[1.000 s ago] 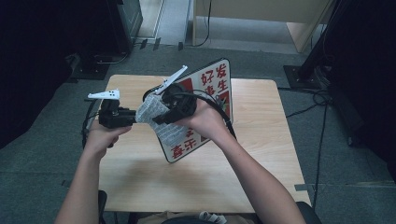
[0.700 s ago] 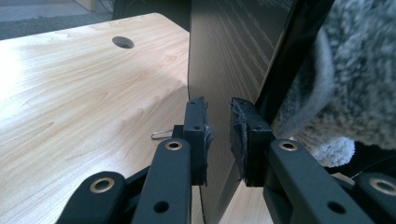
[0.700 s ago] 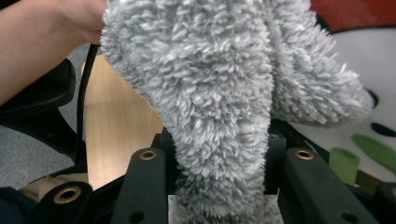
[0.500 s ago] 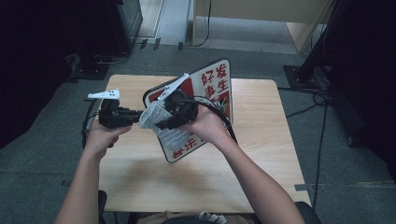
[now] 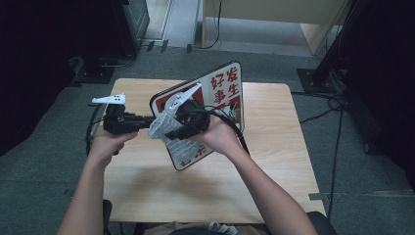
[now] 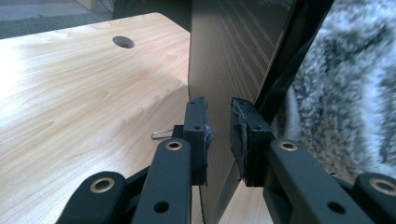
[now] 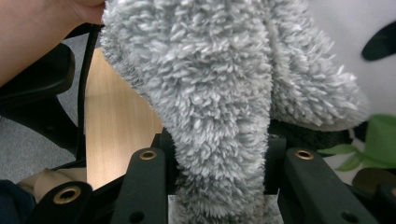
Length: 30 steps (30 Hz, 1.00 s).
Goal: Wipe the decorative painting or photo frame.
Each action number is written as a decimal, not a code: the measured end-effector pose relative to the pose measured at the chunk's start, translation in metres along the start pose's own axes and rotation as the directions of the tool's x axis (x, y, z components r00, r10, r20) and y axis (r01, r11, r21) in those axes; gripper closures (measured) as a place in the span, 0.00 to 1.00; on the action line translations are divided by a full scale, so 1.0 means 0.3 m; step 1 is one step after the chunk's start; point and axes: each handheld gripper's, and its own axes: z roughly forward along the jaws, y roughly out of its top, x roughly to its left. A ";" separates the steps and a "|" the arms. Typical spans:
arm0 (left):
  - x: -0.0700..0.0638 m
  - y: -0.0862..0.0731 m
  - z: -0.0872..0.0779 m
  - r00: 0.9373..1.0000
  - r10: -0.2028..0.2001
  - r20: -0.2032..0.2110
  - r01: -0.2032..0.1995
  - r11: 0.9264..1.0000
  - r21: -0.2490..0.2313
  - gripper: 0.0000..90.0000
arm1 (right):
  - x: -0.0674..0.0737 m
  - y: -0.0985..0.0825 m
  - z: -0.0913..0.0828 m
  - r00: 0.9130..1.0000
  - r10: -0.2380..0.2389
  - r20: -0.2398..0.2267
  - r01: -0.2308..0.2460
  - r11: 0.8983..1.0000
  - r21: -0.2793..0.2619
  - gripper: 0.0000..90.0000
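Observation:
A tilted sign board (image 5: 222, 85) with red characters on a white face stands on edge on the wooden table (image 5: 274, 161). My left gripper (image 5: 147, 121) is shut on its left edge; the left gripper view has the pads (image 6: 196, 126) pressing either side of the thin panel, whose dark wood-grain back (image 6: 229, 51) rises above my left gripper (image 6: 218, 135). My right gripper (image 5: 169, 134) is shut on a grey fluffy cloth (image 5: 164, 125) held against the board's face. In the right gripper view the cloth (image 7: 219, 84) bulges out between the jaws of my right gripper (image 7: 219, 163).
A round cable hole (image 6: 123, 42) is cut in the tabletop, and a small wire clip (image 6: 161, 134) lies near the left jaws. Cables (image 5: 337, 105) run over the floor right of the table. Dark equipment (image 5: 129, 19) stands beyond the far left corner.
My right gripper and the cloth have slid a little down the board's face. The left gripper and the board have stayed put.

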 end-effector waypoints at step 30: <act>0.001 -0.003 0.002 1.000 -0.003 -0.004 0.003 1.000 0.000 0.85 | -0.008 -0.116 0.071 1.000 -0.026 -0.014 0.026 0.999 0.019 0.71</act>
